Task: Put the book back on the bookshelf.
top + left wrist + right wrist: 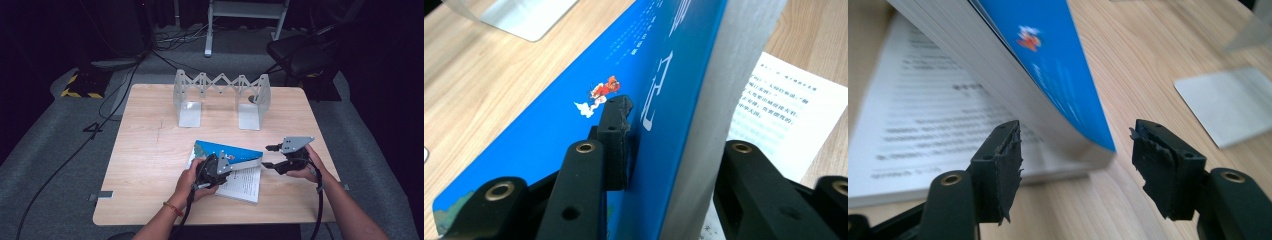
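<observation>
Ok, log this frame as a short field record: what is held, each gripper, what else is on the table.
held: book, blue cover and a block of pages lifted, open page flat beneath
left gripper: shut on lifted part of book
right gripper: open, beside book's right edge, touching nothing
table: light wood
behind: folding metal rack, standing, nothing in it

The blue book cover (574,125) has big white letters, cut off and too slanted to read. The open page (784,110) has small printed lines, too tiny to read.
</observation>
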Motion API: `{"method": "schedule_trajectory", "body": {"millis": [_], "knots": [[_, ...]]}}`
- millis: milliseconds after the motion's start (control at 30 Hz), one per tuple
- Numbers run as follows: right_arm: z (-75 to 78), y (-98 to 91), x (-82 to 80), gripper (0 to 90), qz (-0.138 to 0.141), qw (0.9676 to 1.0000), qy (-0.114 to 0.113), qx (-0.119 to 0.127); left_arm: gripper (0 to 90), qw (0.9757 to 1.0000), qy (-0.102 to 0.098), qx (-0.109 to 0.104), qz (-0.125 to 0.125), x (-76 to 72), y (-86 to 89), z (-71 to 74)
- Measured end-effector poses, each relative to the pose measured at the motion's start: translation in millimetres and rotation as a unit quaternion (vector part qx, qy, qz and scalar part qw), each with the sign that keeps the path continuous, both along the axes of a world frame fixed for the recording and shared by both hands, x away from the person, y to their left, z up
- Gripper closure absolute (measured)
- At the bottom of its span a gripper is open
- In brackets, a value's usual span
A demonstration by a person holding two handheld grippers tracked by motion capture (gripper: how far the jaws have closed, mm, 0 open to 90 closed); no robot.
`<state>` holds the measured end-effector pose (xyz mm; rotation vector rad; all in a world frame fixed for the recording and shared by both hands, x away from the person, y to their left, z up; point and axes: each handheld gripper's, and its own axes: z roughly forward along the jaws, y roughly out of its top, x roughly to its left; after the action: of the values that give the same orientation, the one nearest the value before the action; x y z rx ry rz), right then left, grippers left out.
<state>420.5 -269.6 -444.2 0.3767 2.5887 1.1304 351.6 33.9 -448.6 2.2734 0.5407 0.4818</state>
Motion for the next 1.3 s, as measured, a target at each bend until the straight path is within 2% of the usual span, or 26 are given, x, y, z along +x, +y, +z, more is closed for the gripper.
{"method": "schedule_trajectory", "body": {"millis": [33, 100, 133, 167, 233, 300, 367, 400, 433, 467, 500, 533, 567, 600, 633, 667, 700, 767, 800, 900, 1000, 1100, 1167, 1233, 1300], "knots": [[-8.2, -5.5, 6.9, 36.4, -0.021, 0.9997, -0.004, -0.008, 68.4, 1.0, 0.0, -0.009, 0.0, 0.5, 2.9, 1.7], [-15.5, -8.8, 12.7, 36.5, -0.031, 0.9994, 0.012, -0.003, 68.8, 0.9998, -0.003, -0.017, 0.001, 1.1, 6.7, 3.8], [-20.9, -9.2, 15.4, 37.4, -0.04, 0.9991, 0.011, -0.008, 68.9, 0.9997, 0.0, -0.025, 0.001, 1.9, 9.4, 5.3], [-20.9, -9.2, 15.4, 37.4, -0.04, 0.9991, 0.011, -0.008, 69.0, 0.9997, 0.0, -0.025, 0.001, 1.9, 9.4, 5.3], [-34.7, -7.8, 22.2, 37.6, -0.054, 0.9982, 0.022, -0.011, 69.2, 0.9995, -0.003, -0.032, 0.002, 2.1, 12.7, 7.2], [-47.0, 0.2, 26.0, 37.3, -0.048, 0.9981, 0.035, -0.017, 69.3, 0.9992, -0.002, -0.04, 0.004, 2.4, 15.9, 8.0], [-48.7, 4.8, 25.1, 36.5, -0.035, 0.9984, 0.045, 0.002, 69.3, 0.9989, 0.0, -0.046, 0.001, 2.4, 17.9, 8.1], [-48.7, 4.8, 25.1, 36.5, -0.035, 0.9984, 0.045, 0.002, 69.3, 0.9989, 0.0, -0.046, 0.001, 2.4, 17.9, 8.1], [-47.7, 8.0, 22.8, 40.4, -0.03, 0.9987, 0.032, 0.026, 69.2, 0.9987, 0.0, -0.052, 0.003, 2.7, 19.2, 8.1], [-46.6, 7.6, 21.5, 44.0, -0.03, 0.9986, 0.024, 0.036, 69.1, 0.9981, 0.002, -0.061, 0.007, 2.7, 19.7, 8.2], [-44.0, 6.8, 20.2, 48.2, -0.033, 0.9976, 0.026, 0.055, 69.0, 0.9981, 0.002, -0.061, 0.007, 2.7, 19.7, 8.2], [-39.0, 6.7, 18.7, 50.3, -0.038, 0.9964, 0.021, 0.073, 68.9, 0.9968, 0.009, -0.079, 0.009, 4.4, 24.4, 10.5], [-39.0, 6.7, 18.7, 50.3, -0.038, 0.9964, 0.021, 0.073, 68.5, 0.9968, 0.009, -0.079, 0.009, 4.4, 24.4, 10.5], [-34.9, 7.1, 17.6, 50.4, -0.043, 0.9955, 0.016, 0.084, 68.5, 0.9955, 0.021, -0.093, 0.006, 6.4, 29.3, 12.8], [-27.5, 7.8, 17.0, 50.5, -0.047, 0.9936, 0.016, 0.102, 67.9, 0.9946, 0.028, -0.1, 0.003, 7.6, 33.6, 15.2], [-21.8, 9.6, 15.8, 51.4, -0.046, 0.993, 0.011, 0.108, 67.7, 0.9938, 0.031, -0.107, 0.005, 7.6, 37.3, 17.2], [-11.4, 14.6, 12.8, 51.9, -0.048, 0.9913, -0.003, 0.123, 67.0, 0.9932, 0.038, -0.11, 0.005, 7.8, 40.7, 19.3], [-2.7, 19.4, 12.3, 51.9, -0.048, 0.9888, 0.0, 0.141, 66.7, 0.9931, 0.036, -0.112, 0.008, 5.3, 45.6, 22.4], [1.9, 23.1, 11.3, 51.9, -0.044, 0.9883, -0.003, 0.146, 66.6, 0.9925, 0.032, -0.117, 0.014, 1.8, 50.7, 23.7], [13.6, 38.4, 6.0, 51.9, -0.027, 0.9899, -0.024, 0.137, 65.2, 0.991, 0.027, -0.129, 0.022, -2.2, 57.6, 24.6], [18.6, 48.3, 2.3, 51.9, -0.028, 0.9899, -0.033, 0.135, 64.2, 0.9895, 0.021, -0.141, 0.025, -4.3, 63.4, 24.6], [27.4, 59.3, 3.1, 51.7, -0.027, 0.9865, -0.031, 0.158, 62.6, 0.9865, 0.016, -0.159, 0.035, -8.7, 72.8, 23.7], [32.6, 65.2, 3.1, 51.7, -0.027, 0.9859, -0.037, 0.161, 61.4, 0.9866, 0.007, -0.158, 0.038, -10.7, 77.0, 24.0], [38.1, 71.5, 1.8, 51.7, -0.025, 0.9852, -0.049, 0.162, 57.8, 0.9865, 0.008, -0.159, 0.039, -11.6, 78.4, 23.9], [40.8, 74.2, 1.3, 51.7, -0.022, 0.9849, -0.048, 0.165, 56.5, 0.9869, 0.002, -0.157, 0.039, -13.1, 81.5, 23.4]]}}
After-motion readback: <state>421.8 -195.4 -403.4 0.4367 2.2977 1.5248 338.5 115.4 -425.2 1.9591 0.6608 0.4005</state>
